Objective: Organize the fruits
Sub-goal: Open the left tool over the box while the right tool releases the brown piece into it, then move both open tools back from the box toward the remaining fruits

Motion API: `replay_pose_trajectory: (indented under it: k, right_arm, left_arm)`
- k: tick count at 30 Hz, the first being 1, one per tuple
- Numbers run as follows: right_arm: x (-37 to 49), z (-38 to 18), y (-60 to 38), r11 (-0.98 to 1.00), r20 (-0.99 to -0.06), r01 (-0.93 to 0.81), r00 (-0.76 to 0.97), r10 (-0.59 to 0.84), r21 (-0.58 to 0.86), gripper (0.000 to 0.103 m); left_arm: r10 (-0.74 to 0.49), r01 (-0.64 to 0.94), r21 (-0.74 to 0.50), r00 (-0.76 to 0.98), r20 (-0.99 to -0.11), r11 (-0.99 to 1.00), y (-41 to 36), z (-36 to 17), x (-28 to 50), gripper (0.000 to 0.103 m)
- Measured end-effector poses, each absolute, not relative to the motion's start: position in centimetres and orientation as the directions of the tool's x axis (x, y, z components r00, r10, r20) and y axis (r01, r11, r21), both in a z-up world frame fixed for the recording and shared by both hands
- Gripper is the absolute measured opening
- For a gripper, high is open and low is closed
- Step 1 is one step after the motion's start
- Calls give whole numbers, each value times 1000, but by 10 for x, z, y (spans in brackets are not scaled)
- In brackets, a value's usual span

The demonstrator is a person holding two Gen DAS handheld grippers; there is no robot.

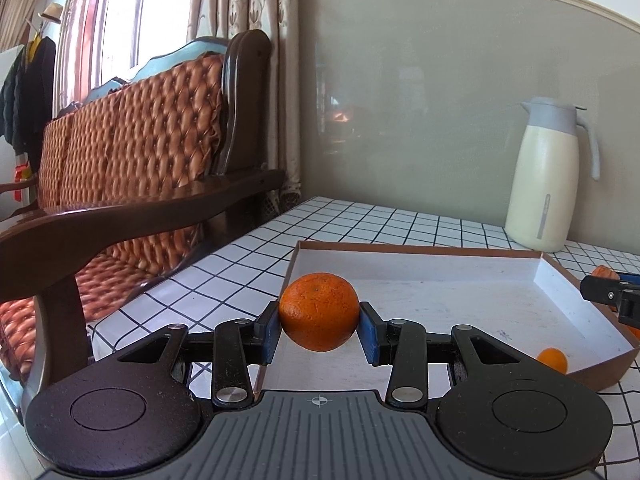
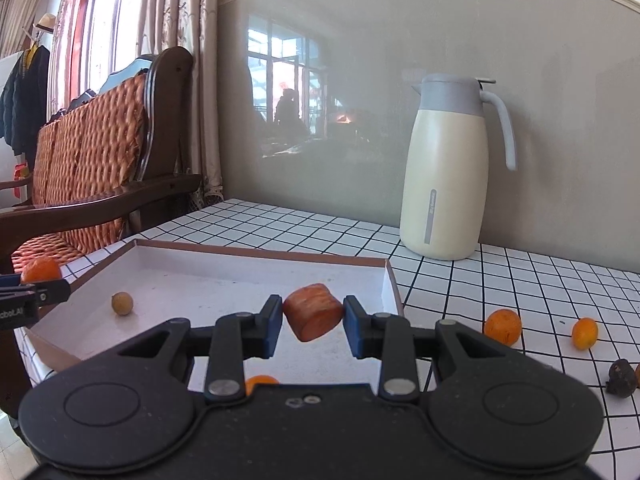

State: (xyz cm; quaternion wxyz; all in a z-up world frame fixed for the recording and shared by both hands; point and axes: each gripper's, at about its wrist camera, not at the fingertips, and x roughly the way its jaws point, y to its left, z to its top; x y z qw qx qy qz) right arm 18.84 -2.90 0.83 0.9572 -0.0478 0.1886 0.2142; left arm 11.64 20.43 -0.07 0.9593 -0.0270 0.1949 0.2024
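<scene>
Big picture first: a sofa (image 1: pixel 132 152) with a quilted orange cover and dark wooden arms stands at the left end of the table (image 2: pixel 500 280), which wears a white cloth with a black grid. Against the grey wall sits a cream jug (image 2: pixel 448 172) with a grey lid and handle, upright on the cloth, well behind everything else.

In front of it lies the shallow box (image 2: pixel 224 252), brown outside, white inside, open to the top. Over its near left corner hangs the left gripper (image 1: pixel 320 330), jaws pressed on both sides of a large orange (image 1: pixel 319 311), held clear above the box floor. Over the near right part of the box comes the right gripper (image 2: pixel 313 322), jaws closed around a reddish-orange chunk of fruit (image 2: pixel 313 312), flat on top like a thick slice, also up off the floor.

Now the small stuff. Inside the box, toward its left side, rests 1 pale round fruit (image 2: pixel 121 303). A small orange fruit (image 1: pixel 553 360) lies in the box's near right corner, and the right wrist view catches it peeking just behind the gripper body. Out on the cloth to the right of the box sit 2 more orange fruits (image 2: pixel 503 327), near each other, and further right a dark, wrinkled lump (image 2: pixel 621 379) at the frame edge.
</scene>
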Motion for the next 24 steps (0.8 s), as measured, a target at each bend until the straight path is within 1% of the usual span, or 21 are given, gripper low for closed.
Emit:
replay_pose_trajectory:
  k: [5, 6, 7, 8, 9, 10, 11, 14, 24]
  right_arm:
    - [199, 7, -26, 895, -398, -447, 824, 404, -16, 26]
    - [201, 5, -24, 892, -412, -451, 818, 401, -29, 38]
    - [202, 3, -23, 895, -422, -444, 820, 386, -44, 54]
    - [200, 1, -23, 906, -406, -419, 840, 361, -61, 98]
    - [196, 0, -25, 912, -367, -404, 861, 353, -69, 97]
    - [195, 0, -26, 907, -363, -416, 856, 367, -64, 97]
    - [197, 0, -26, 904, -371, -424, 849, 377, -52, 97]
    - [198, 1, -28, 908, -358, -417, 854, 377, -36, 97]
    - [194, 4, -31, 905, -363, -425, 847, 388, -24, 97]
  left_arm:
    - [371, -394, 21, 843, -390, 919, 204, -2, 121, 41]
    - [374, -399, 15, 844, -383, 917, 204, -2, 122, 41]
    - [383, -410, 8, 846, -370, 912, 205, -2, 121, 57]
    - [394, -420, 5, 849, -351, 908, 205, -2, 120, 102]
    - [411, -432, 8, 853, -321, 902, 204, -1, 118, 102]
    - [417, -435, 6, 861, -292, 901, 203, 0, 116, 103]
    - [412, -429, 6, 865, -287, 903, 203, 0, 117, 103]
    - [407, -420, 28, 859, -310, 907, 203, -3, 121, 103]
    - [406, -422, 15, 863, -302, 907, 202, -1, 112, 103]
